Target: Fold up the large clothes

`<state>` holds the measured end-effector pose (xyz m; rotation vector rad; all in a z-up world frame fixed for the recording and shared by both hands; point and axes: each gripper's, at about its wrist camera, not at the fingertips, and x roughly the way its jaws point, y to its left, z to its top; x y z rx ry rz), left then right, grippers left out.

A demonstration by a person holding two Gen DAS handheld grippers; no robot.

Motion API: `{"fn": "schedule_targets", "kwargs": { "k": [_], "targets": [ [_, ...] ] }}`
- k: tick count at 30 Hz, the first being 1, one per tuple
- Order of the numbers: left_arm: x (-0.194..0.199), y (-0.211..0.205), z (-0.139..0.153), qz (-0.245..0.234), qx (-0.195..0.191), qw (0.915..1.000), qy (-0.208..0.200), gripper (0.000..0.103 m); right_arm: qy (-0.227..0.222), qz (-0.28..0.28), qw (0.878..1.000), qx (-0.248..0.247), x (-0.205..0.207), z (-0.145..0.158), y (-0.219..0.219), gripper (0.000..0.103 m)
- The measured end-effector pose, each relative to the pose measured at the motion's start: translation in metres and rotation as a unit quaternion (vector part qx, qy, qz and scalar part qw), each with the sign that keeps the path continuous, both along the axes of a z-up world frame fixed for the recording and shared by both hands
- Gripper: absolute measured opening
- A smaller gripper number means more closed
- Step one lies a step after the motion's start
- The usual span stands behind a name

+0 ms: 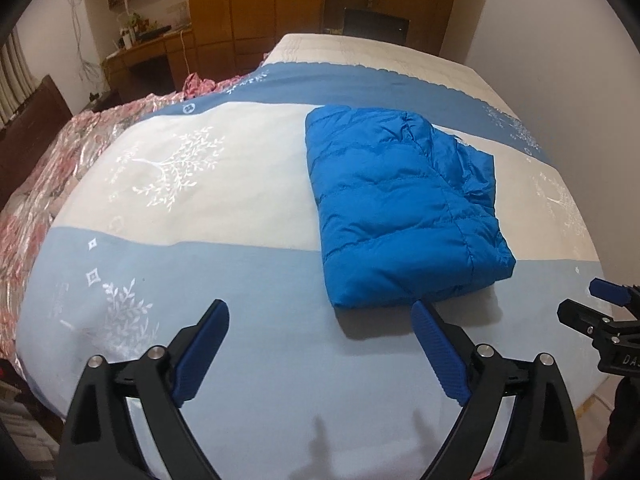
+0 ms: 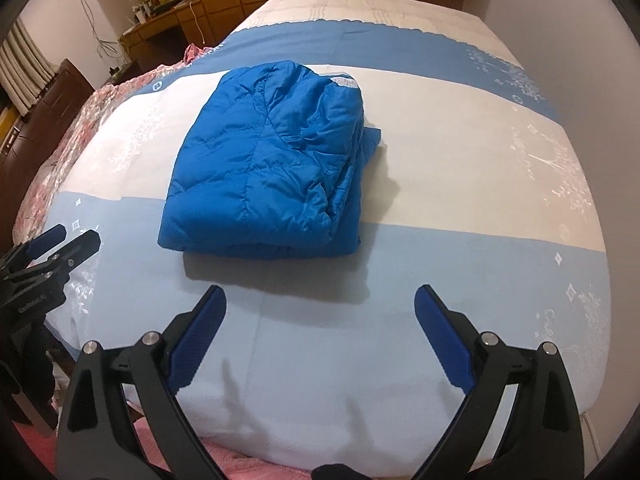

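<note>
While the blue puffer jacket is lying folded into a thick rectangle on the bed, we are holding both grippers back from it, probably because the folding looks finished. Our left gripper is hanging with fingers spread and empty, the jacket ahead and to its right. Our right gripper is likewise gaping and empty, the jacket ahead and slightly left. Bare bedspread is lying all around the bundle, giving room to approach; the bed's near edge is running just below us.
</note>
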<state>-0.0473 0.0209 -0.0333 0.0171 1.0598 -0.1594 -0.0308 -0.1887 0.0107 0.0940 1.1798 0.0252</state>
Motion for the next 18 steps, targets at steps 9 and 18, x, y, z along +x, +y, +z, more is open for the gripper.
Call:
{"fn": "schedule_targets", "kwargs": {
  "k": [9, 18],
  "targets": [
    [-0.020, 0.000, 0.016, -0.004, -0.001, 1.0000, -0.004, 0.093, -0.010, -0.001, 1.000, -0.006, -0.016, 0.017, 0.006, 0.096],
    [-0.035, 0.001, 0.033, -0.010, 0.004, 0.9997, -0.020, 0.093, -0.008, -0.002, 1.000, -0.011, -0.026, 0.021, 0.011, 0.096]
  ]
}}
